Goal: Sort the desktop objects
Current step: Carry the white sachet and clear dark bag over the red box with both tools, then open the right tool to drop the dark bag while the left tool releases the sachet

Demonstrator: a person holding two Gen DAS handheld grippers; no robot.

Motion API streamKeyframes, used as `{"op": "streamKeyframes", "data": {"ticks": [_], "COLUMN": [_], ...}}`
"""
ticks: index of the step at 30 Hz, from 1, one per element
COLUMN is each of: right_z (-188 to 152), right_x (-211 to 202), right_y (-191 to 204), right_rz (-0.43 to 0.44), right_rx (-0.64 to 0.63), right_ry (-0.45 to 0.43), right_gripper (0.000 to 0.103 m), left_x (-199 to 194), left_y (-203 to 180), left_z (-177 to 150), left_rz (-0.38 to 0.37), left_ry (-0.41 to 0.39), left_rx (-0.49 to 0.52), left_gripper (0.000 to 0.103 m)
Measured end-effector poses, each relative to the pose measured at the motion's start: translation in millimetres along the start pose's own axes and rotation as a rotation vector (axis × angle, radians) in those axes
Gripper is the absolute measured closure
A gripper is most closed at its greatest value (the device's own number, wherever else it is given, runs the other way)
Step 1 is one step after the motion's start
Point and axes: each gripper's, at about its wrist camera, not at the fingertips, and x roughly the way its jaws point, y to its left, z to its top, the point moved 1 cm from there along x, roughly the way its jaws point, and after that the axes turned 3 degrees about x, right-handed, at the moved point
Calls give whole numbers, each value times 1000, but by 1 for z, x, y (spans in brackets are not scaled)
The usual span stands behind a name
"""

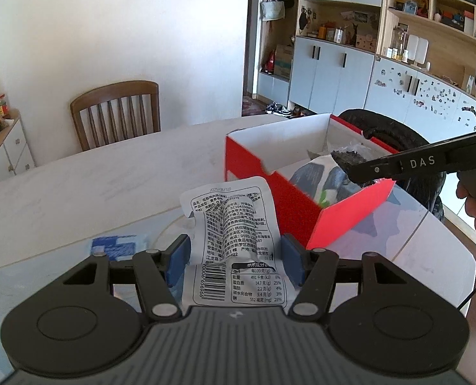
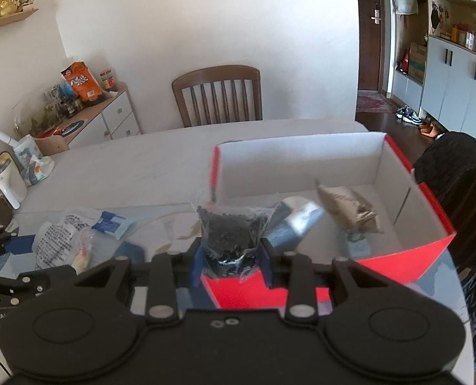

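Holding stuff in both hands here. Left gripper (image 1: pixel 234 258) is clamped on a white snack packet (image 1: pixel 230 234) with a printed label and barcode, blue pads pinching it from both sides, lifted above the counter (image 1: pixel 77 186) just near-left of the red box (image 1: pixel 302 205). Right gripper (image 2: pixel 233 261) is squeezed shut around a clear bag of small black bits (image 2: pixel 231 234), sitting right over the near wall of the red box. Inside the box there's a tan packet (image 2: pixel 347 208) and a grey-blue one (image 2: pixel 294 224).

left gripper (image 1: pixel 234 258) clamping white sachet (image 1: pixel 234 240), red box (image 1: pixel 302 199) beyond
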Motion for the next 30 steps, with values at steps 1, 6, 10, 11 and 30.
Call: {"op": "streamKeyframes", "data": {"ticks": [1,6,10,11,30], "right_z": [1,4,8,9,23], "right_x": [0,-1,1,2,39], "right_y": [-4,-28,-49,-55,-124], "right_rz": [-3,-21,-42,-45,-121], "right_rx": [0,-3,4,8,58], "right_ry": [0,2,3,4,98], "right_gripper": [69,69,69,69,69], "left_x": [3,23,39,43,149], "left_y": [-4,-28,-49,-53,-73], "left_z": [3,20,36,40,117], "left_rz": [-3,-20,-36,-38,-85], "left_ry": [-2,-5,-2,-3,130], "left_rx": [1,18,52,61,114], "left_gripper": [42,42,42,42,42]}}
